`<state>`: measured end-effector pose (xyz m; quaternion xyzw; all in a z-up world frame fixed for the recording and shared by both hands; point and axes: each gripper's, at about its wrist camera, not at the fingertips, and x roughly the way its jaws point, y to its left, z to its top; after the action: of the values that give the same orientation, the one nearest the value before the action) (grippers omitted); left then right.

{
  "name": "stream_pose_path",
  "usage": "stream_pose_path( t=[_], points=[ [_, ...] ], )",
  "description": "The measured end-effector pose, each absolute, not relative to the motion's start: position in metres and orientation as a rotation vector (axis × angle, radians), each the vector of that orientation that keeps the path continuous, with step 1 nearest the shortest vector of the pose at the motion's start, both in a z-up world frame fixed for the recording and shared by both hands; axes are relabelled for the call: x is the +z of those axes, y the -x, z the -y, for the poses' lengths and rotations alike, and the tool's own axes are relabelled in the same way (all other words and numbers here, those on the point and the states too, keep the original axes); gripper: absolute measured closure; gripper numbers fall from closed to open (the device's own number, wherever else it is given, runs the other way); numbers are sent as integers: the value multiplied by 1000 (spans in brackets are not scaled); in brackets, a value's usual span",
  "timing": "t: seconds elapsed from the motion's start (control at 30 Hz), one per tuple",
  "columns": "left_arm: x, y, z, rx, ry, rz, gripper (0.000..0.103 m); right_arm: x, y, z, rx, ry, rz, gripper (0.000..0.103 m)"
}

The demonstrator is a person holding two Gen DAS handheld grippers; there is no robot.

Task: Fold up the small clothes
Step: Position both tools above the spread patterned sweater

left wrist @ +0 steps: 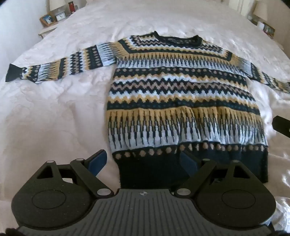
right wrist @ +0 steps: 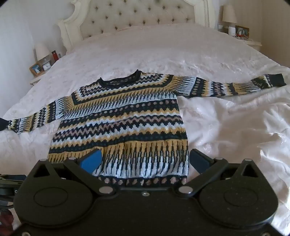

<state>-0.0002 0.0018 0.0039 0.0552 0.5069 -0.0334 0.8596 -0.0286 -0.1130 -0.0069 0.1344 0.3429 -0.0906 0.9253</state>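
Observation:
A patterned knit sweater (left wrist: 181, 94) in navy, yellow, light blue and tan lies flat, face up, on a white bedspread (left wrist: 54, 118), with both sleeves spread out sideways. It also shows in the right wrist view (right wrist: 123, 123). My left gripper (left wrist: 143, 161) is open and empty, just above the sweater's dark hem near its lower left corner. My right gripper (right wrist: 145, 159) is open and empty, above the hem near the lower right corner. Its black edge shows at the right of the left wrist view (left wrist: 282, 125).
A tufted headboard (right wrist: 137, 16) stands at the far end of the bed. A nightstand (right wrist: 39, 72) with a lamp, a clock and a frame is on the left, and another with a lamp (right wrist: 229, 16) on the right.

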Motion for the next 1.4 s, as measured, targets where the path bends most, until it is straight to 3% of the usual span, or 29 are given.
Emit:
stream_pose_path(
  t=[0.6,1.07,1.4],
  points=[
    [30,11,-22,-63,-123,-1001,15,5,36,111,-150,-265,-676,1],
    [128,10,-83,-77,-83,-847,15,76,59,136,-93,-290,-550,1],
    [103,14,-79,-108,-9,-872,15,75,59,140,-35,-375,-577,1]
  ],
)
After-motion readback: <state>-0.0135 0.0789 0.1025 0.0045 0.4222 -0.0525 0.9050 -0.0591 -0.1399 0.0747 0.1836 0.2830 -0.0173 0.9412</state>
